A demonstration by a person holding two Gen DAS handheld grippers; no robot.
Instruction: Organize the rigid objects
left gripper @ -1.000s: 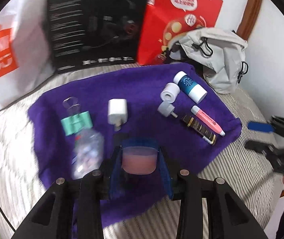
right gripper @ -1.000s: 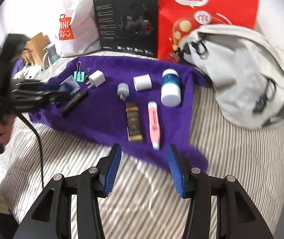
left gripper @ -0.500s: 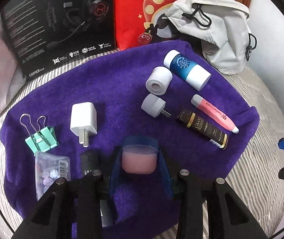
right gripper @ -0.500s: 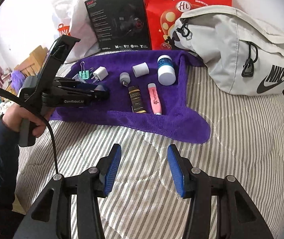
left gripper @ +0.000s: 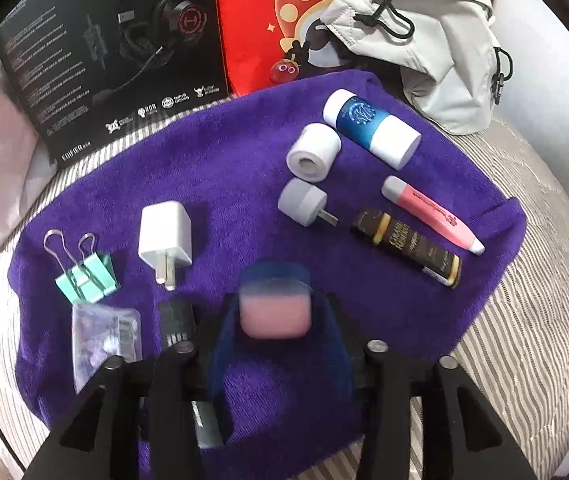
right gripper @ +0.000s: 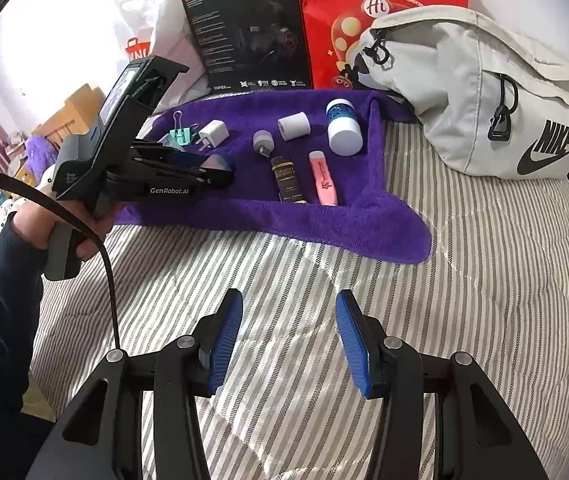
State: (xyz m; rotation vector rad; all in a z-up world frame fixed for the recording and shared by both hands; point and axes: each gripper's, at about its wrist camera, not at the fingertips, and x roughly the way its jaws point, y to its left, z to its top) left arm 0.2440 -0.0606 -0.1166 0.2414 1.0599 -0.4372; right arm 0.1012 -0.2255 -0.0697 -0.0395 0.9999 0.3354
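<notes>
My left gripper [left gripper: 275, 332] is shut on a small pink block with a blue top [left gripper: 274, 312], held above the near edge of the purple towel [left gripper: 224, 168]. On the towel lie a green binder clip [left gripper: 84, 276], a white charger [left gripper: 165, 236], a grey plug [left gripper: 304, 202], a white tape roll [left gripper: 313, 152], a blue and white bottle [left gripper: 370, 132], a pink highlighter [left gripper: 430, 214] and a dark tube [left gripper: 408, 246]. My right gripper [right gripper: 288, 344] is open over the striped bedding [right gripper: 484, 280], well short of the towel [right gripper: 324, 224]. The left gripper [right gripper: 216, 166] also shows there, held by a hand.
A clear plastic packet [left gripper: 104, 340] and a black flat item [left gripper: 176, 318] lie at the towel's near left. A black headset box [right gripper: 244, 36], a red bag [right gripper: 380, 8] and a grey waist bag [right gripper: 484, 92] stand behind. A white shopping bag [right gripper: 144, 28] is at the back left.
The left gripper, still holding the pink block, moved in closer over the towel. The right gripper drew back from the towel's front edge to the bare bedding.
</notes>
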